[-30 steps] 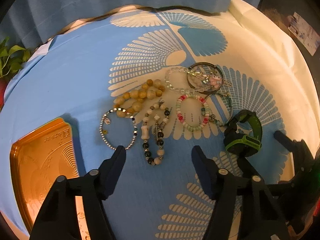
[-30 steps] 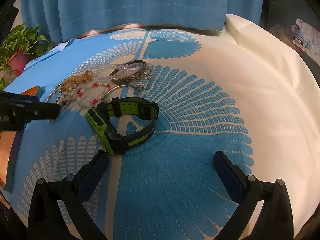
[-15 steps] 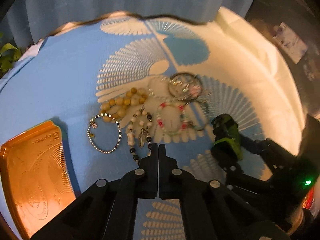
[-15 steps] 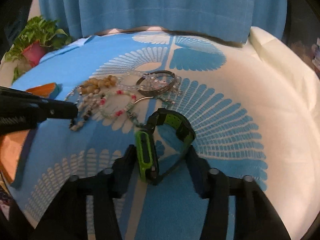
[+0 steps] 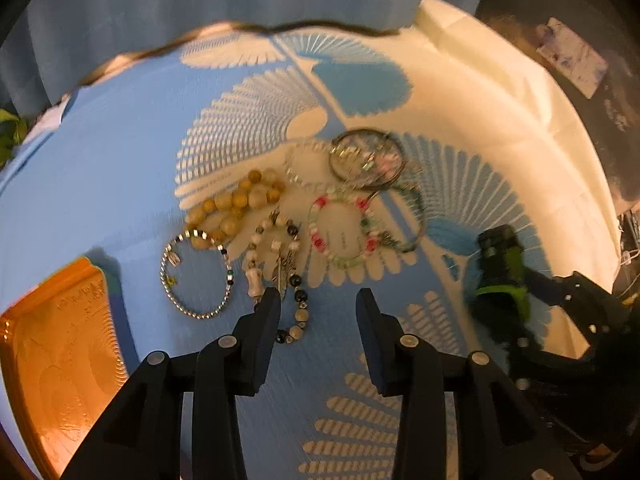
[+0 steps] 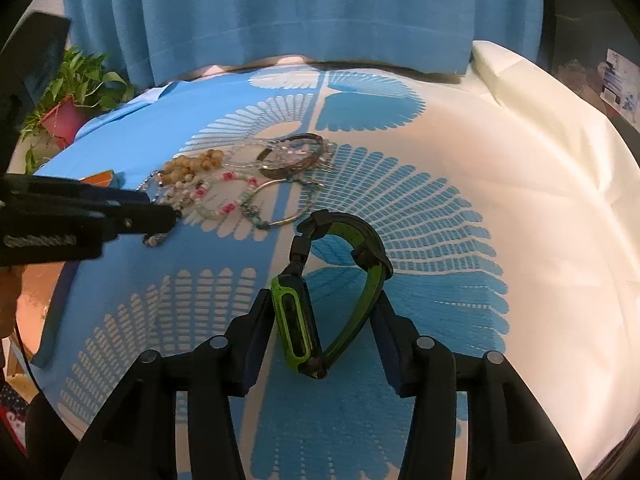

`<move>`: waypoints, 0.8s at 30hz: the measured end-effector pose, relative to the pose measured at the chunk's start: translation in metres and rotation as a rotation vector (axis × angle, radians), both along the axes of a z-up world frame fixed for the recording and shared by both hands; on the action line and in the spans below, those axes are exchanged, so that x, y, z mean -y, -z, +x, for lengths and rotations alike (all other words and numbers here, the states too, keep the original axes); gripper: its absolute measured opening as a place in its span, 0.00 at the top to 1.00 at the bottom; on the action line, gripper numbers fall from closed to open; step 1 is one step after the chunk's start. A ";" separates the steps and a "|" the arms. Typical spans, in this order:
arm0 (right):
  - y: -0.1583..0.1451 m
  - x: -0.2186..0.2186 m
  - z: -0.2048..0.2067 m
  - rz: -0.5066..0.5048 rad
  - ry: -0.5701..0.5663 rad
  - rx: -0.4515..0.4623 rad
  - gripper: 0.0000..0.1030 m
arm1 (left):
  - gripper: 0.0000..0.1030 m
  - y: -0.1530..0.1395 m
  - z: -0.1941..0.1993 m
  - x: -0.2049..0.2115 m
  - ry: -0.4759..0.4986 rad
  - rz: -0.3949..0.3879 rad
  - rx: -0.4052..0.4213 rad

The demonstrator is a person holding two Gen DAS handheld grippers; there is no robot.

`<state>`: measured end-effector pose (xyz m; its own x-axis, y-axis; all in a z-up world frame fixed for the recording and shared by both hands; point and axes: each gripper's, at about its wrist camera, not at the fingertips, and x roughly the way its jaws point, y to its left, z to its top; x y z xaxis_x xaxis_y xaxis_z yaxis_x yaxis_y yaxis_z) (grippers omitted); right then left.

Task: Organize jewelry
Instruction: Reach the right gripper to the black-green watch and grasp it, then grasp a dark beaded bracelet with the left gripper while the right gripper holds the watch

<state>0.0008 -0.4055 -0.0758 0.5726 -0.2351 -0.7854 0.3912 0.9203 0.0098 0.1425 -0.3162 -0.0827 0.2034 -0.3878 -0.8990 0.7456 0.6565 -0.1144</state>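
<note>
A black and green watch (image 6: 294, 316) stands on edge above the blue patterned cloth (image 6: 440, 220), and my right gripper (image 6: 322, 304) is shut on it, one pad on the face, the other on the strap. In the left wrist view that watch (image 5: 502, 272) shows blurred at the right. My left gripper (image 5: 318, 298) hovers with its jaws opening and nothing between them. Its left fingertip is just over a black and white bead bracelet (image 5: 299, 314). Beyond lie a silver bead bracelet (image 5: 196, 312), a tan bead bracelet (image 5: 236, 202), a pink and green bracelet (image 5: 318, 240) and a metal bangle (image 5: 334, 156).
A gold tray (image 5: 52, 340) lies at the left edge of the cloth. A potted plant (image 6: 72, 96) stands past the far left corner, and a blue curtain (image 6: 304, 12) hangs behind the table. The right part of the cloth is plain cream.
The right gripper went from wide open to shut on the watch and tipped it onto its edge. The left jaws closed fully, then parted again.
</note>
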 end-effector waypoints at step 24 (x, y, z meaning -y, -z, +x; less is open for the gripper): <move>-0.052 -0.011 -0.030 -0.038 0.025 0.094 0.63 | 0.95 -0.095 -0.036 -0.086 -0.111 -0.240 0.026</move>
<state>-0.0292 -0.3947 -0.0242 0.6369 -0.2784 -0.7189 0.4128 0.9107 0.0131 0.1067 -0.2302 0.0127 0.2787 -0.5630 -0.7780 0.6753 0.6909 -0.2581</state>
